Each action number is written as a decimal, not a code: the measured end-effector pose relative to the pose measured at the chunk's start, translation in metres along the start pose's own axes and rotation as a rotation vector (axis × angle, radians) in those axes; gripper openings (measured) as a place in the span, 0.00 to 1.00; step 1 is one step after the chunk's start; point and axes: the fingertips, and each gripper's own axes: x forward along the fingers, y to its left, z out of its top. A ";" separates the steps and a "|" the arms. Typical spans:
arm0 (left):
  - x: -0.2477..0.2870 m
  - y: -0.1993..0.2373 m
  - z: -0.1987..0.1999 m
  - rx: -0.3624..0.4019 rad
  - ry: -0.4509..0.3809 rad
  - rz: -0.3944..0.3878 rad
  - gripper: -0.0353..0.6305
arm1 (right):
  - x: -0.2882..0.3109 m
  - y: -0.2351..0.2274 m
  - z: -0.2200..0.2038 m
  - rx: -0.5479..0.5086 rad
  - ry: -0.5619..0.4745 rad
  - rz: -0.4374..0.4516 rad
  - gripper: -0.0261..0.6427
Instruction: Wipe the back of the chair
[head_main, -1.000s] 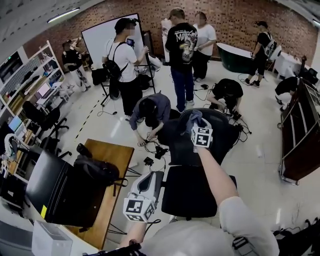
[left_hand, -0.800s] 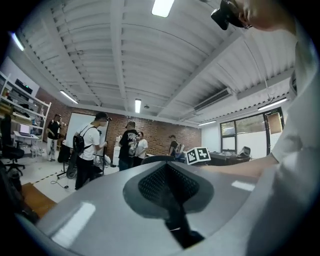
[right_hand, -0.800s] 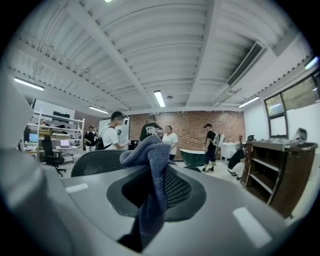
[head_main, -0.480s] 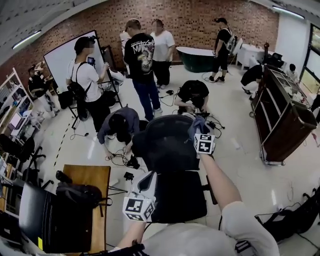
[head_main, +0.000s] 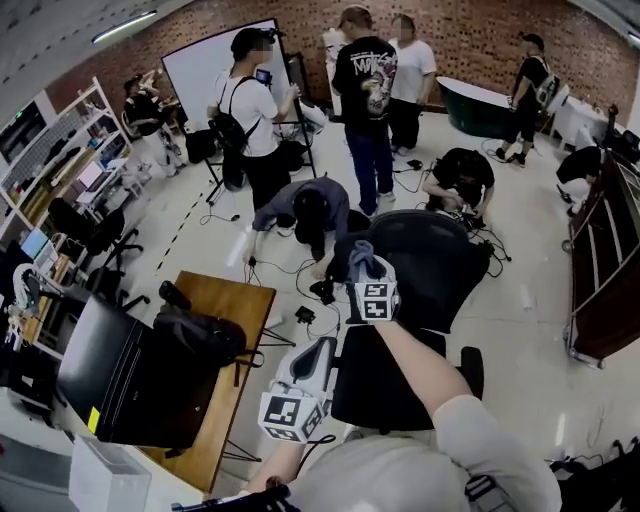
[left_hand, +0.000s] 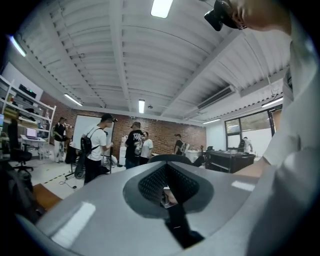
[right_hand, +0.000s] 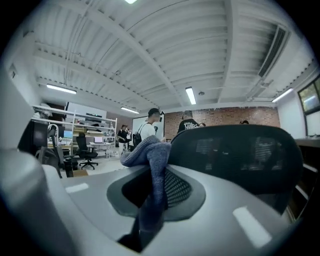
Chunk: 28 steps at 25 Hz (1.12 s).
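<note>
Two tools out ahead in the head view. At lower left, a wooden worktop (head_main: 225, 305) carrying a black bag (head_main: 195, 338), with a black case (head_main: 118, 380) at its left edge. Right of the worktop, at lower centre, the left tool (head_main: 320, 350), angled up and away, just beside the left edge of the seat. Jaws together in the left gripper view, nothing clamped, only a thin pale slit low between them. A little right and higher, near frame centre, the right tool (head_main: 364, 272), clamped on a blue-grey cloth (head_main: 360, 254). Cloth bunched above the tips, at the upper left edge of the back of the chair (head_main: 430, 270); contact there not clear. In the right gripper view, the cloth pinched between the jaws and flopped over to the left, the dark mesh back close behind, filling the right half of the frame. Chair right of centre in the head view, black seat below the back. Across the upper half, several people (head_main: 365, 95) standing or crouching on the pale floor (head_main: 520, 330), a whiteboard (head_main: 205, 65) at upper left.
</note>
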 end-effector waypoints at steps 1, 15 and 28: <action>-0.005 0.005 0.002 -0.002 0.006 0.035 0.14 | 0.003 -0.008 -0.003 -0.001 0.003 -0.010 0.12; -0.001 0.055 -0.003 -0.069 -0.031 -0.051 0.14 | -0.102 -0.195 -0.025 0.024 -0.015 -0.407 0.12; 0.006 0.026 0.000 -0.032 0.003 -0.028 0.14 | -0.038 -0.024 -0.025 -0.056 -0.017 -0.026 0.12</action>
